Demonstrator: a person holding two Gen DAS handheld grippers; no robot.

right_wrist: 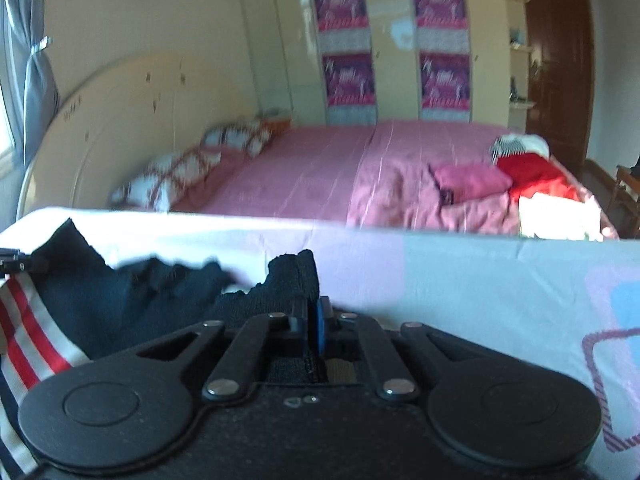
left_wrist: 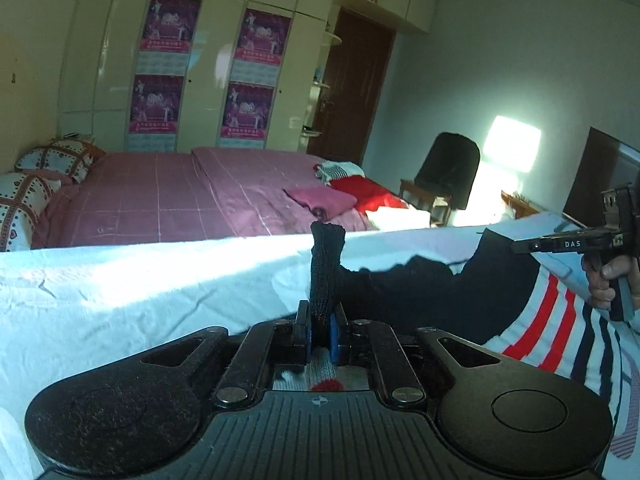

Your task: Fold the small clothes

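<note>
Left gripper (left_wrist: 321, 330): we see its jaws pinched nearly together on a fold of the knit garment (left_wrist: 420, 284), the dark navy edge standing up in a tall narrow peak between the blue pads (left_wrist: 334, 338). Behind the jaws, white and red knit shows through the gap in the mechanism.

Right gripper (right_wrist: 312, 326): jaws likewise closed almost fully, clamped on a bunched dark navy edge of the same garment (right_wrist: 132, 296), which rises just above the pad tips. Blue pad (right_wrist: 320, 330) visible on the right jaw.

The garment lies on the white sheet (left_wrist: 120, 280) of the near surface, stretched between the two grippers. Its near edge is navy; red, white and navy stripes run across the body. From the left wrist view we also see the right gripper (left_wrist: 560, 245) side-on at the far right, with a hand (left_wrist: 604, 276) wrapped around its grip.

Further out: a bed with a pink cover (left_wrist: 180, 196), patterned pillows (left_wrist: 52, 158) at its head, a folded pink item (left_wrist: 322, 200) and a red one (left_wrist: 368, 192) at its foot. Beyond, cream wardrobe doors with purple posters (left_wrist: 170, 26), a brown door (left_wrist: 354, 88), and a chair (left_wrist: 446, 176) draped in dark cloth beside a sunlit patch on the wall.
</note>
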